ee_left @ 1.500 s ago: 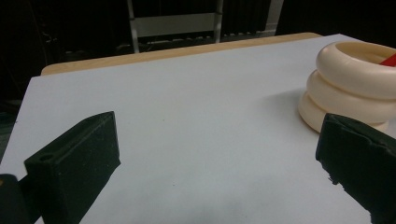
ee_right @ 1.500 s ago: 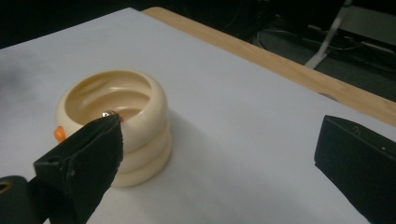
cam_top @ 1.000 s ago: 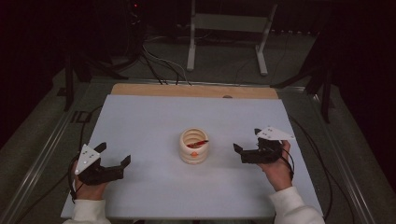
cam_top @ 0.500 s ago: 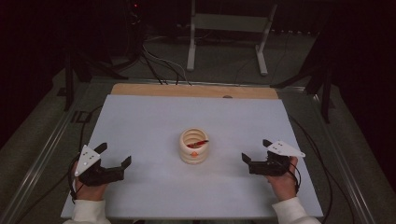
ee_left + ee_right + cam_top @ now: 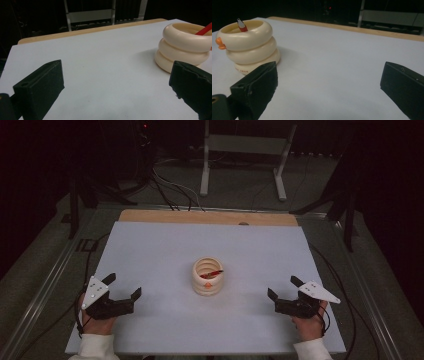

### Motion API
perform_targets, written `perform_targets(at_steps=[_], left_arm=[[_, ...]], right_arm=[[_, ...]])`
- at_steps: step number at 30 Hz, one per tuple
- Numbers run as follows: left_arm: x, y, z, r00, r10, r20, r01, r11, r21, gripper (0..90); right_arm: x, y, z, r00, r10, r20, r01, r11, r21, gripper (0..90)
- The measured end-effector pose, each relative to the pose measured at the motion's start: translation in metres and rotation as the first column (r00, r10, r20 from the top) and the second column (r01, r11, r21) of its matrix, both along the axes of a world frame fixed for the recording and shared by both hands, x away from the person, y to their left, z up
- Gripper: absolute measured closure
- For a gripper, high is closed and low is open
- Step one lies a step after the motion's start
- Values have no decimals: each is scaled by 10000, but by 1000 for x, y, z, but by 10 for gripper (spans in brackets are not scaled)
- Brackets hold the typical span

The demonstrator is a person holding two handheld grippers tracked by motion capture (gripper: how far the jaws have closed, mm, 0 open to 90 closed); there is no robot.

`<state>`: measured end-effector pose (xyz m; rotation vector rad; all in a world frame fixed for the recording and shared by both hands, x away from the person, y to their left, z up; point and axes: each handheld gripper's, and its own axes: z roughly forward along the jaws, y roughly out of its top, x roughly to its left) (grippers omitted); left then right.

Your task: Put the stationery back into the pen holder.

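Right gripper point(image 5: 283, 293) has pulled back toward the near right edge since a second ago, when it sat farther up and closer to the holder; left gripper point(image 5: 122, 291) is unchanged at near left. Ringed cream holder point(image 5: 209, 276) has not shifted.

Holder: three stacked cream rings, upright, at the table's centre, well apart from both grippers. Red pen point(image 5: 214, 273) leans inside it, tip showing above the rim in the right gripper view point(image 5: 241, 25). Small orange tab point(image 5: 220, 43) juts from the top ring's side. Faint reddish lettering on the base ring point(image 5: 243, 71), too small to read.

Left gripper: jaws spread wide, nothing between them, low over the white table sheet point(image 5: 165, 250). Right gripper: likewise released, empty.

Judgement: both tools parked symmetrically either side of the holder, facing inward, which suits a rest pose with the pen seated in the holder. Wooden table edge point(image 5: 205, 217) runs along the far side; stand legs point(image 5: 242, 160) beyond.
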<state>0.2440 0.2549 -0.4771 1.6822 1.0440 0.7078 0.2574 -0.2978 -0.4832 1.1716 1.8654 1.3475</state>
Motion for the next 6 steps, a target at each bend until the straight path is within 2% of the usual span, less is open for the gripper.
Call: perform_targets(at_steps=[3,6], left_arm=[[0,-1,-1,10000,-28,-26,28,10000,40,3],[1,-2,-2,10000,-28,-66,29,10000,62,3]], right_arm=[[-2,-1,0,9999,-57,96,59,9999,-148,16],[-3,-4,-2,9998,-197,-21,197,9996,-223,17]])
